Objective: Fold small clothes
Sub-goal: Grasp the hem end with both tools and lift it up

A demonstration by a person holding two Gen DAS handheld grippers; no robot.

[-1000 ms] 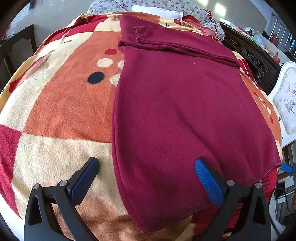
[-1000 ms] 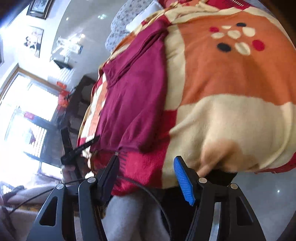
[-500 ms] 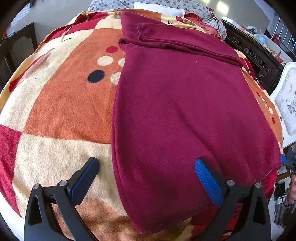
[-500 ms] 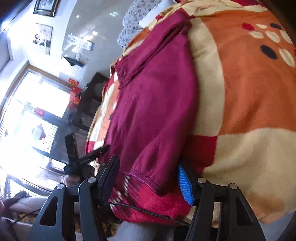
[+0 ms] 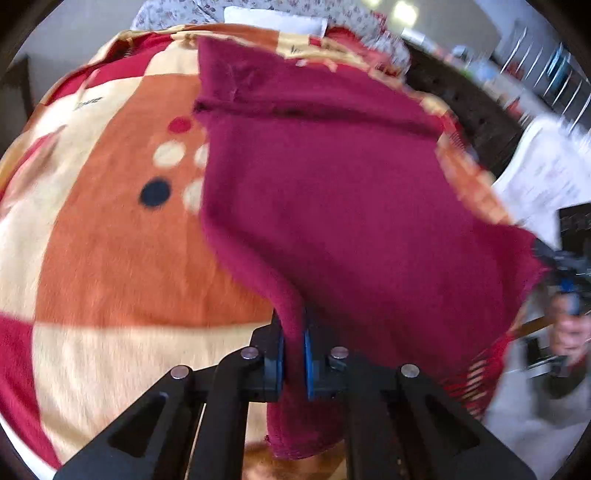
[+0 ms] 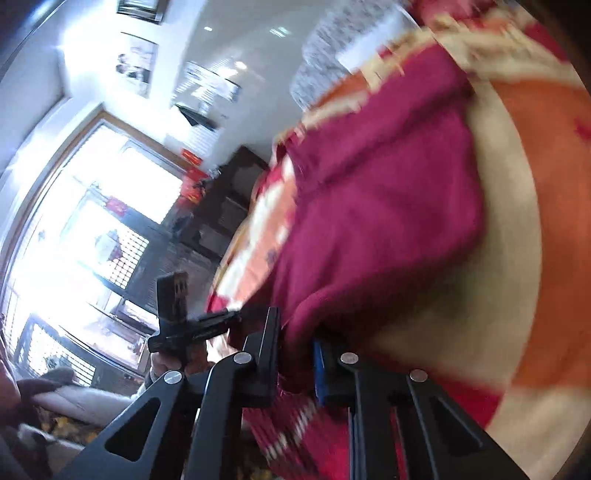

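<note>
A maroon garment lies spread on a patterned orange, cream and red blanket over a bed. My left gripper is shut on the garment's near left corner, and the cloth rises in a ridge into the pads. In the right wrist view the garment shows tilted, and my right gripper is shut on its near hem corner at the bed's edge. The left gripper shows there, held in a hand. Both views are blurred by motion.
A floral pillow lies at the head of the bed. Dark carved furniture and a white chair stand to the right. A bright window and dark cabinet stand beyond the bed's edge.
Both grippers have closed from open onto the garment's near corners. The left corner is lifted into a ridge. The right gripper moved in over the bed's edge to the hem.
</note>
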